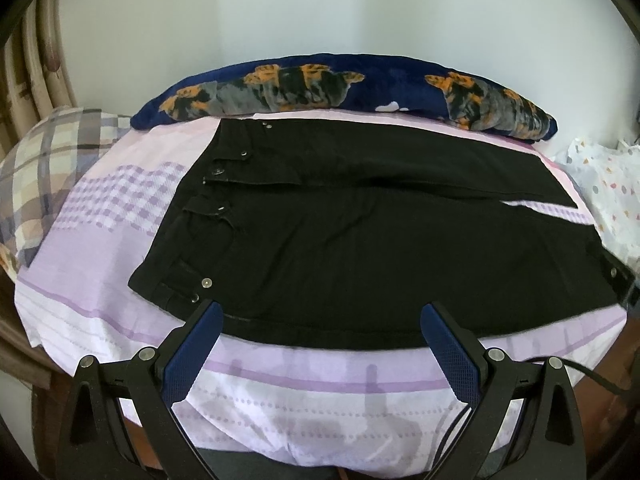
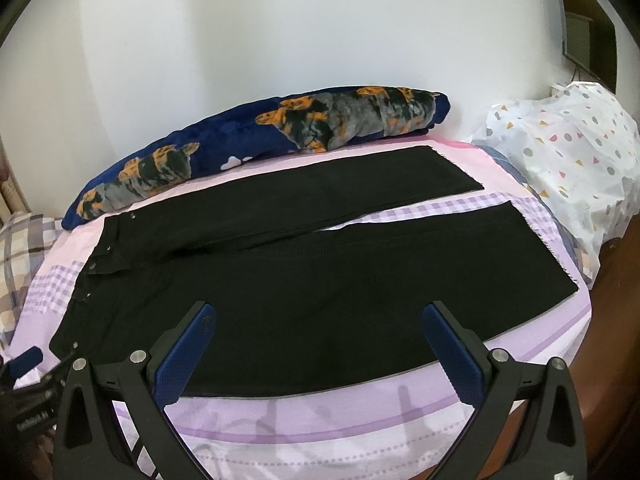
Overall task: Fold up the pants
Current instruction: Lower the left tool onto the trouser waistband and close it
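- Right up close, the left gripper (image 1: 322, 354) hangs with its blue pads spread wide and nothing between them, just short of the near edge of the pants (image 1: 360, 248), by the waistband end.
- Likewise the right gripper (image 2: 320, 356) is wide apart and holds nothing, poised over the near leg's lower edge, further toward the hems.
- Nothing looks folded yet, so I'd judge the first step is leg over leg: each gripper should bite the near side seam (only the one leg's layers, not the sheet beneath), lift together and carry it evenly across to the far leg, keeping the edge taut between them so it doesn't sag.
- Spread flat on the lilac bedsheet (image 1: 100, 280), the pants are black, front up, with metal rivets and a waist button; the waist points left, the legs run right and part in a narrow V, with raw-looking hems.
- Beyond them a navy blanket (image 2: 256, 148) with orange patches lies rolled along the white wall.
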